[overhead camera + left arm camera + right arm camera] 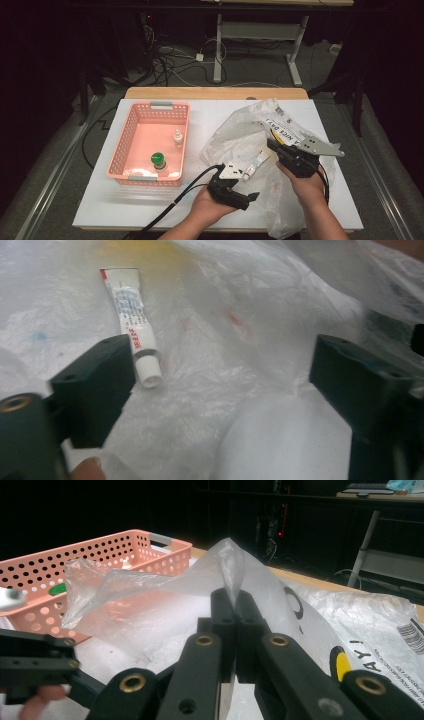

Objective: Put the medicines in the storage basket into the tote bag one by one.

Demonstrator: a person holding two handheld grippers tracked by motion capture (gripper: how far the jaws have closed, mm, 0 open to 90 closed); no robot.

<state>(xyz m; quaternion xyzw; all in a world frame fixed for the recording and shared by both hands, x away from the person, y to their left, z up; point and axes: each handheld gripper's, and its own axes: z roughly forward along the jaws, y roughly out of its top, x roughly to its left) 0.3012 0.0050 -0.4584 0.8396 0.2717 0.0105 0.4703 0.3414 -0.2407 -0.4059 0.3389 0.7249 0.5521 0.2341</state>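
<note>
A small white tube (256, 164) with red print lies on a crumpled clear plastic bag (240, 130) right of centre on the white table. My left gripper (241, 186) stands open just in front of it. In the left gripper view the tube (132, 325) rests on the bag (250, 340) with its cap beside the left jaw, untouched, and the gripper (225, 365) holds nothing. My right gripper (274, 146) is shut on a fold of the bag. In the right gripper view its jaws (232, 600) pinch the bag (150, 600) and lift it into a peak.
A pink perforated basket (131, 145) stands at the table's left, holding a green-capped bottle (158, 161) and a small white bottle (178, 138). The basket (100, 555) lies beyond the bag in the right gripper view. Cables and desk legs sit on the floor behind.
</note>
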